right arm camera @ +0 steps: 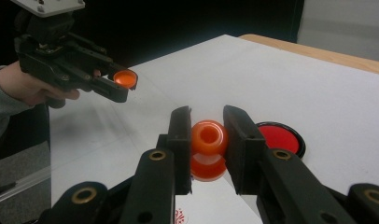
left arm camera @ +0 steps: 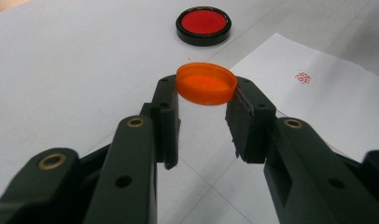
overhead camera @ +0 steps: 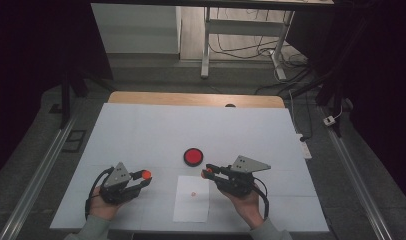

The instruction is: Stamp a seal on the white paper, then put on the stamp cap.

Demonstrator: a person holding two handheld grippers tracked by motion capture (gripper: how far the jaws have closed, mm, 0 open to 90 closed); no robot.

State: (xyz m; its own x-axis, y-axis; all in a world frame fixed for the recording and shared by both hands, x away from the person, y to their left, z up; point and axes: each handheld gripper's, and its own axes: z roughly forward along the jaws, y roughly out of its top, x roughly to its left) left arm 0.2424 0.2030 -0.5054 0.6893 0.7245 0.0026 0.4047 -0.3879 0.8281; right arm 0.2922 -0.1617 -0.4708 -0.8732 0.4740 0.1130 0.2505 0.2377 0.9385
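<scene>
Left tongs [left arm camera: 204, 109] pinch the round orange plastic cap [left arm camera: 207, 83]; right tongs [right arm camera: 207, 140] squeeze the small orange stamp [right arm camera: 208, 148]; next, I think, cap goes on stamp.

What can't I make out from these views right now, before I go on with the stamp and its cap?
- Red mark on the paper sheet: too small to read in any view.
- Orange stamp, right gripper view: the jaws cover its sides and its lower end.
- Orange cap, left gripper view: the jaws cover its edges.
</scene>
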